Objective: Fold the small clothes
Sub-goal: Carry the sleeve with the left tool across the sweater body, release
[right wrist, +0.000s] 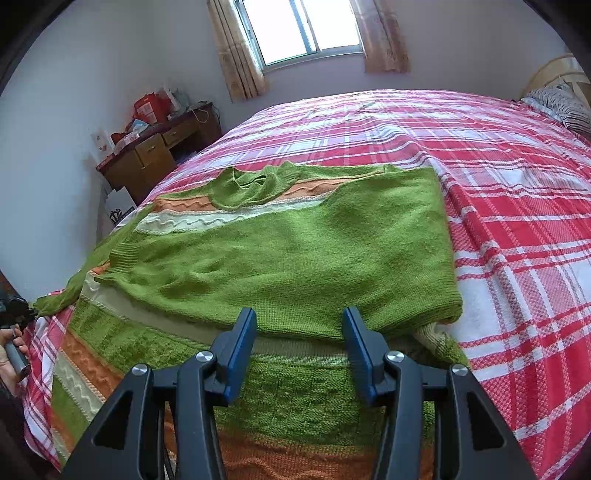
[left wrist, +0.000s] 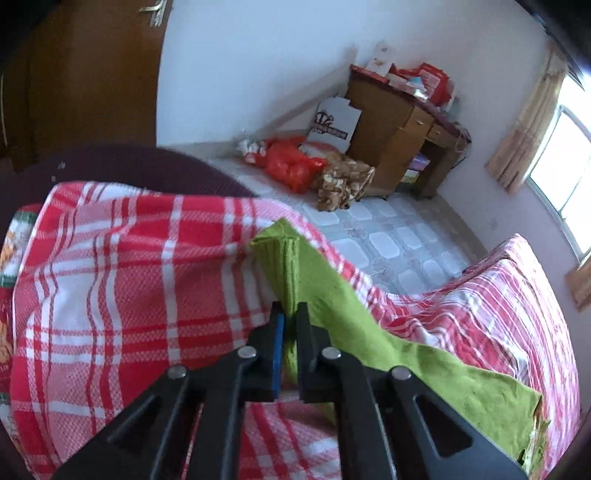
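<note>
A green knitted sweater (right wrist: 295,243) with orange and white bands lies spread on the red-and-white checked bedspread (right wrist: 517,221), one side folded over its body. Its left sleeve (right wrist: 62,295) stretches toward the bed's left edge. In the left wrist view my left gripper (left wrist: 289,310) is shut on that green sleeve (left wrist: 332,295), which lifts off the bedspread (left wrist: 129,258) in a folded ridge. My right gripper (right wrist: 299,321) hovers open over the near edge of the folded part, with nothing pinched between its blue pads (right wrist: 242,350).
A hand (right wrist: 7,354) holds the left gripper's handle at the bed's left edge. Beyond that edge is tiled floor (left wrist: 388,236) with a red bag (left wrist: 291,162) and a wooden desk (left wrist: 399,122). A striped pillow (right wrist: 565,103) lies far right, under a window (right wrist: 299,26).
</note>
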Available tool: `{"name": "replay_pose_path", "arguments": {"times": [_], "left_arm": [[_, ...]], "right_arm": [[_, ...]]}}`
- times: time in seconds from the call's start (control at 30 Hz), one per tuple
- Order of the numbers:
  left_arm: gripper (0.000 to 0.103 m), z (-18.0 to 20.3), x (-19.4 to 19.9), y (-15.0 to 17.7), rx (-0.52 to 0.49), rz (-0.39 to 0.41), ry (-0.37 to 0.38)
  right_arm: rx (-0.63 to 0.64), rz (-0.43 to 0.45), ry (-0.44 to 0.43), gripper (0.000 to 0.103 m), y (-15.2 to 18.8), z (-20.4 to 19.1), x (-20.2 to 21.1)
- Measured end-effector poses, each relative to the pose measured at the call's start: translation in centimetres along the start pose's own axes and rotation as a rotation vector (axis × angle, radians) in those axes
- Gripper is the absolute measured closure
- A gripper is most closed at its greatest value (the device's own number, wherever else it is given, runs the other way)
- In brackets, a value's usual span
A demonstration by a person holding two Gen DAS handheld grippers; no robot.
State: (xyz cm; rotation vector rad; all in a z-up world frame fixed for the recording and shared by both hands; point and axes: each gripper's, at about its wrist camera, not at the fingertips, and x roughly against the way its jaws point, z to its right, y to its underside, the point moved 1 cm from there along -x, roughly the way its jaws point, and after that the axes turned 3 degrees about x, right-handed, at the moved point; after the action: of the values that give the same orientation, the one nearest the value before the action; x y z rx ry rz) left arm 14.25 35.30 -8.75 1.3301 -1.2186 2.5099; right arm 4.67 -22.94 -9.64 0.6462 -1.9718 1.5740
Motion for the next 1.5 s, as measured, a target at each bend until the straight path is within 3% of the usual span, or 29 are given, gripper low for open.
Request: {"name": "replay_pose_path", "arguments": {"times": [0.1,0.27,0.43,0.67,0.8,1.0,1.07,1.1,1.13,1.2,1.27,1.4,1.5], "left_arm": [[0.098,1.8,0.7,-0.2,-0.048,0.026,0.016],[0.098,7.1,5.2,2.0,-0.212,0.111,0.151],[0.098,13.3,9.9,7.4,-0.414,0.139,0.345],[0.098,20.0,13.3,16.4,-0.641,0.06,0.523],[0.098,21.8,13.8,21.4,-0.754,0.018,0.547],[0.096,21.9,12.3,25.1,-0.834,-0.087,0.476],[0.089,21.5,12.9,24.9,-0.847,-0.087,0.51],[0.073,21.1,13.5,24.6,-0.86,-0.091,0.525],[0.045,20.5,14.0,24.2,-0.866,-0.096,0.528],[0.013,18.8,14.6,23.3,-0.823,-0.079,0.526],[0.008,16.6,14.6,21.6,-0.733,-0.049,0.517],[0.01,13.0,12.6,19.8,-0.584,-0.048,0.435],[0.014,12.3,10.7,20.4,-0.562,-0.07,0.375]], "right_arm": [[-0.001,0.001,-0.001,0.053,0.0,0.0,0.0],[-0.015,0.008,-0.017,0.053,0.0,0.2,0.1],[-0.019,0.01,-0.022,0.053,0.1,0.3,0.1],[-0.021,0.011,-0.026,0.053,0.1,0.3,0.1],[-0.019,0.012,-0.023,0.053,0.2,0.3,0.1],[-0.015,0.008,-0.014,0.053,0.1,0.3,0.0],[-0.007,0.002,-0.002,0.053,0.0,0.1,0.0],[-0.003,-0.004,0.004,0.051,-0.1,0.0,-0.1],[0.001,-0.013,-0.002,0.048,-0.3,-0.1,-0.2],[-0.005,-0.033,-0.01,0.044,-0.8,-0.4,-0.2],[-0.05,-0.027,-0.027,0.044,-1.7,-0.6,0.6],[-0.169,0.071,-0.247,0.042,-4.3,-2.4,2.2],[-0.157,0.004,-0.359,0.042,-5.8,-5.9,-0.5]]}}
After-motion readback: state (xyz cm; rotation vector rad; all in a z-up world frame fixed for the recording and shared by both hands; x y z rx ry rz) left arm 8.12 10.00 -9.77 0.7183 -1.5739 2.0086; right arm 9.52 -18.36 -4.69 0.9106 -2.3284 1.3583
